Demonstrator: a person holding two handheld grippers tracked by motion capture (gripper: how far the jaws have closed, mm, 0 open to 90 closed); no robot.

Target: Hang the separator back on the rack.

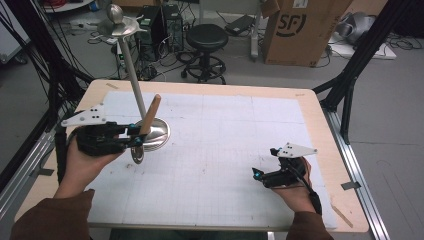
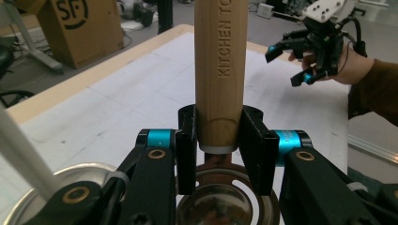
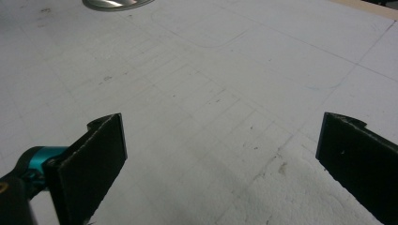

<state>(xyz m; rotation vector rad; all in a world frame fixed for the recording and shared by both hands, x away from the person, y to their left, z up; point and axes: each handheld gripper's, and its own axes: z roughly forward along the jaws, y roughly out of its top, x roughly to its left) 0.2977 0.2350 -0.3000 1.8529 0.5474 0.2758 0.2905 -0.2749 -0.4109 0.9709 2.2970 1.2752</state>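
Note:
My left gripper (image 1: 141, 136) is shut on the light wooden handle (image 2: 218, 70) of a kitchen utensil, lettered "KITCHEN TO", which leans up and to the right in the high view (image 1: 151, 114). The utensil's shiny metal head (image 1: 137, 154) hangs below the jaws, just above the mat. Right behind it stands a metal stand (image 1: 132, 75) with a thin pole, a round base (image 1: 159, 131) and a small dish on top. My right gripper (image 1: 257, 175) rests low over the mat at the right, open, with bare mat between its pads (image 3: 94, 159).
A white gridded mat (image 1: 225, 150) covers the wooden table (image 1: 320, 125). Beyond the far edge are a black stool (image 1: 206, 37), a cardboard box (image 1: 300, 30) and cables on the floor. Black frame posts (image 1: 350, 85) stand at both sides.

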